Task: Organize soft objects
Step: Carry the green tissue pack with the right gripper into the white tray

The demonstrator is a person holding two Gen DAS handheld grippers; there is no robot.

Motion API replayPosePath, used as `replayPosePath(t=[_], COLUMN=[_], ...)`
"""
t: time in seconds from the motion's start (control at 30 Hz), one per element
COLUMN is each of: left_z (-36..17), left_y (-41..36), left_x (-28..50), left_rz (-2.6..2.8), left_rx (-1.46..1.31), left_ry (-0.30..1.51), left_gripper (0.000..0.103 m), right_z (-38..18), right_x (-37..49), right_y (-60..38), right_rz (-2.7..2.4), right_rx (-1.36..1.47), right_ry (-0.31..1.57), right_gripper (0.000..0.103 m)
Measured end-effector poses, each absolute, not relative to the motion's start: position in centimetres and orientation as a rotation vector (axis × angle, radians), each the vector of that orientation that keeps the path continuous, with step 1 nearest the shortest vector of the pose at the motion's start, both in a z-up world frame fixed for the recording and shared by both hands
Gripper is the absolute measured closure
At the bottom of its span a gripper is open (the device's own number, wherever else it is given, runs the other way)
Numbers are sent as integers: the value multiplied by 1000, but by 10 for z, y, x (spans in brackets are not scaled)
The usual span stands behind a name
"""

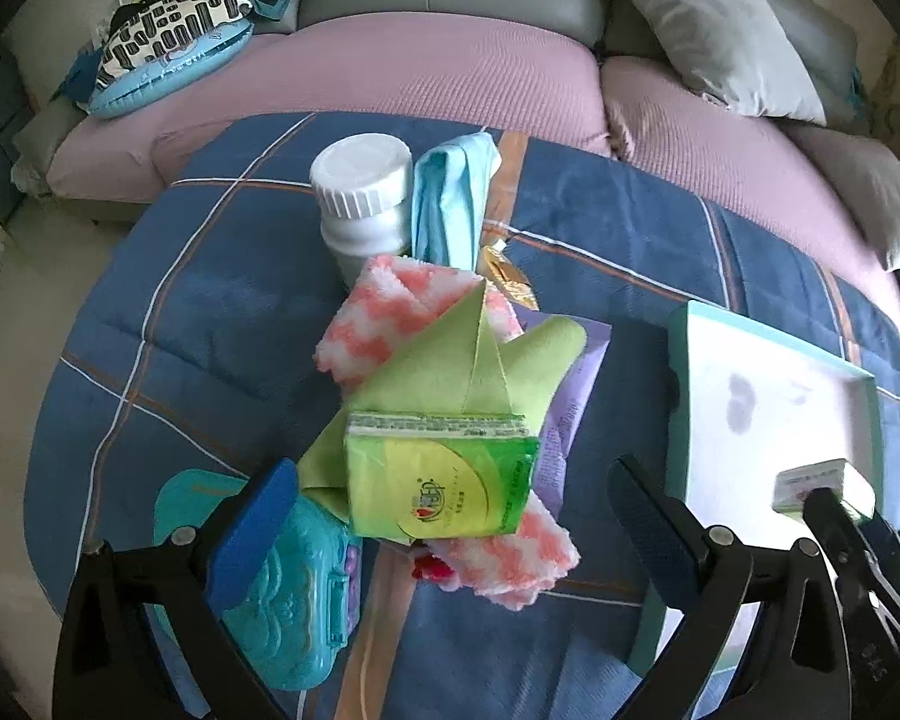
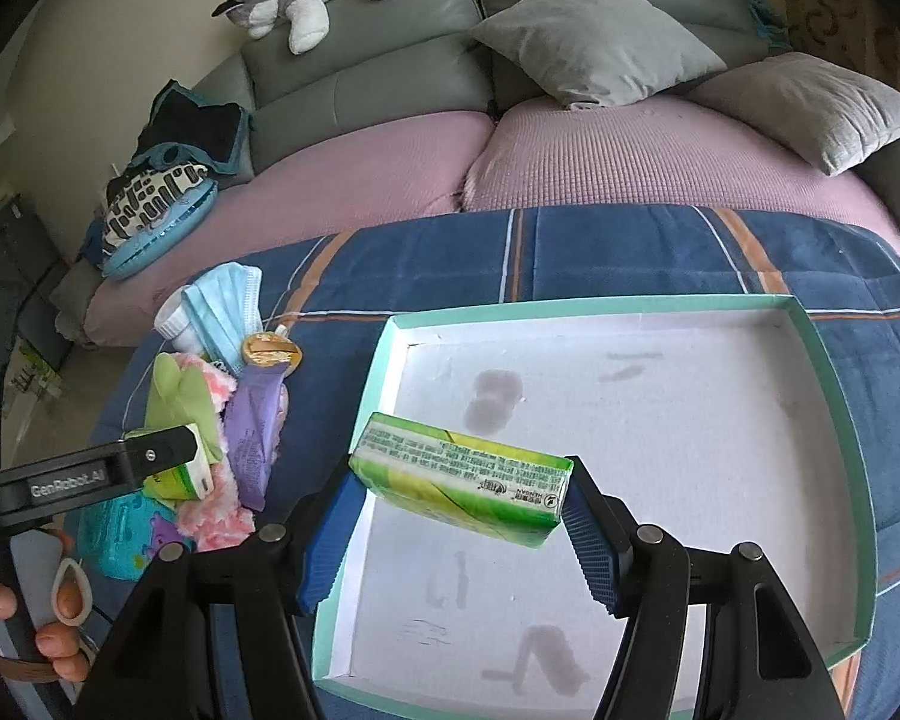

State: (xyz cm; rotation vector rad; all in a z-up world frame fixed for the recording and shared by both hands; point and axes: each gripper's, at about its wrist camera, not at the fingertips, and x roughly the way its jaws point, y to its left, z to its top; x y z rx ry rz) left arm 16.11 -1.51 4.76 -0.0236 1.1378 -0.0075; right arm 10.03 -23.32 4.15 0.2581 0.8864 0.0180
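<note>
My right gripper [image 2: 459, 531] is shut on a green tissue pack [image 2: 462, 480] and holds it over the near left part of the white tray with a teal rim [image 2: 834, 420]. My left gripper [image 1: 444, 534] is open over the pile, its fingers either side of a second green tissue pack [image 1: 441, 480]. That pack lies on a green cloth [image 1: 450, 366] and a pink-white fluffy towel [image 1: 390, 306]. A blue face mask [image 1: 450, 198] lies behind, beside a white bottle [image 1: 363, 192]. A purple packet [image 1: 570, 414] lies under the cloth.
A teal toy case [image 1: 294, 594] lies under the left finger. The tray [image 1: 684, 360] sits right of the pile on the blue plaid blanket [image 1: 210, 300]. A pink-covered sofa [image 2: 630, 150] with grey cushions stands behind. A small snack wrapper [image 1: 510, 279] lies near the mask.
</note>
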Motion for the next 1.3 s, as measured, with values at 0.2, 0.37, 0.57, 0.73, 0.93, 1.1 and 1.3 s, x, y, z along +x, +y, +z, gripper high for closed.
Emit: replayPosePath(t=[0.2,0.37,0.57,0.73,0.93,1.1,1.3], left_z=[40,41,46,58,83,122,144], left_y=[-10,-9,-8,-6,-7,-24,-59], left_x=[162,160,157,152,146,137,132], left_rz=[-39,-45,-52,-65,-95,-152,-246], left_rx=[-66,-78,-95,-111,-132,-106,-73], left_ry=[1153,1146,1131,1107,1055,959,909], left_gripper=[37,37,37,37,37,37,37], right_z=[40,39,40,43,57,77,86], right_x=[100,100,100,98,90,78,66], right_y=[-236,-237,-238,-239,-248,-266,-293], right_rz=[22,20,21,13,2,-42,-168], right_rx=[266,270,267,264,275,281,255], right_ry=[888,892,887,872,833,779,767], right_gripper=[35,35,35,35,35,35,35])
